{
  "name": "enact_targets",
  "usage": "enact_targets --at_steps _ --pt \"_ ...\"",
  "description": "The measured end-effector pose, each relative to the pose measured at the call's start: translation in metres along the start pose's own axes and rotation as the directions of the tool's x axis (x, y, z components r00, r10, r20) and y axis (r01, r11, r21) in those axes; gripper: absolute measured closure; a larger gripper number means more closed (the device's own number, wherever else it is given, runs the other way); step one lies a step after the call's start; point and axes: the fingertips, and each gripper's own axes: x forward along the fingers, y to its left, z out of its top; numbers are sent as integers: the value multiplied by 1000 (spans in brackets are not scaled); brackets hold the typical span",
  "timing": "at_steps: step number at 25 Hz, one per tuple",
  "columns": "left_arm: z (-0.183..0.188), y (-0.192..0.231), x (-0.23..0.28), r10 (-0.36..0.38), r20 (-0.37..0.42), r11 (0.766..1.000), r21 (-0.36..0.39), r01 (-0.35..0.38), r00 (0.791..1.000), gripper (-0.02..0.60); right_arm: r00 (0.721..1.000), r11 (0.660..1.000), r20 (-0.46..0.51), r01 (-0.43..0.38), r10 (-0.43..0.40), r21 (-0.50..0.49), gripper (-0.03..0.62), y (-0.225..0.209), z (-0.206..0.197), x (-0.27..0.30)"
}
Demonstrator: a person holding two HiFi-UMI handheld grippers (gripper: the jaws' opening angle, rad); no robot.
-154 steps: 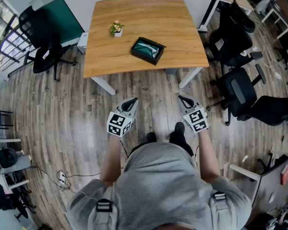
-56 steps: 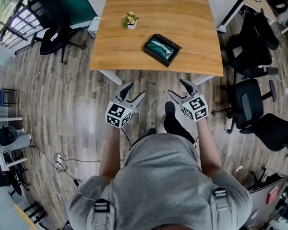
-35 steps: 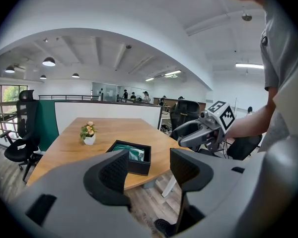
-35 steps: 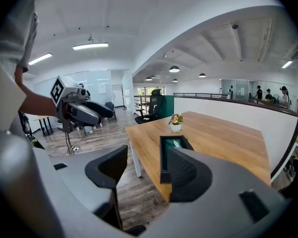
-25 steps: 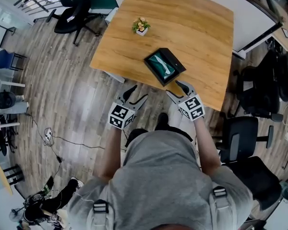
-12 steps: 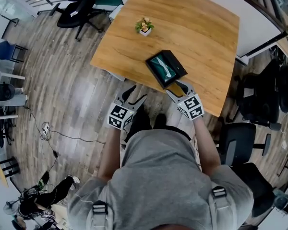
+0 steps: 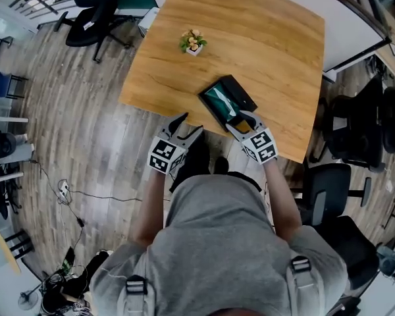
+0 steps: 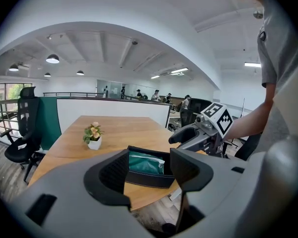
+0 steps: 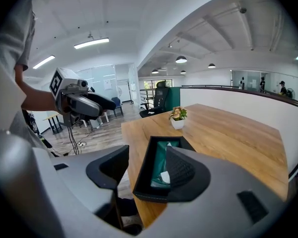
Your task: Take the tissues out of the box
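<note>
A black open-top tissue box (image 7: 242,101) lies near the front edge of the wooden table (image 7: 270,51), with a teal tissue pack (image 7: 220,100) inside it. My right gripper (image 7: 240,120) hangs over the box's near end. It is open and its jaws have just been closing a little. In the right gripper view, one jaw is above the tissue pack (image 9: 160,163) and the other is off the box's left wall (image 9: 143,168); neither pad touches anything. My left gripper (image 7: 187,125) is open and empty at the table's edge, left of the box (image 8: 148,180).
A small potted plant (image 7: 193,42) stands further back on the table. Office chairs stand to the right (image 7: 355,130) and at the far left (image 7: 92,12). Wood floor (image 7: 72,130) surrounds the table. A white partition (image 7: 355,31) runs behind the table.
The person has stepped closer to the table. Both grippers have moved forward: the right one now reaches the box's near end, the left one the table's edge.
</note>
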Motion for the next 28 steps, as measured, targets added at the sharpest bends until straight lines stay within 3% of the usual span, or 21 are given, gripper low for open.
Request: enact_targets --at_steps 9,17,28 --pt "-1 54 45 -130 -74 991 -1 131 989 311 994 996 -94 62 -56 61 353 -38 -10 54" --pt "-11 82 82 -228 -122 973 5 230 966 311 976 992 -203 100 -82 79 350 -55 -29 91" --pt "-10 114 104 -274 -158 960 20 281 949 311 931 989 -350 133 -102 66 351 -65 -43 129"
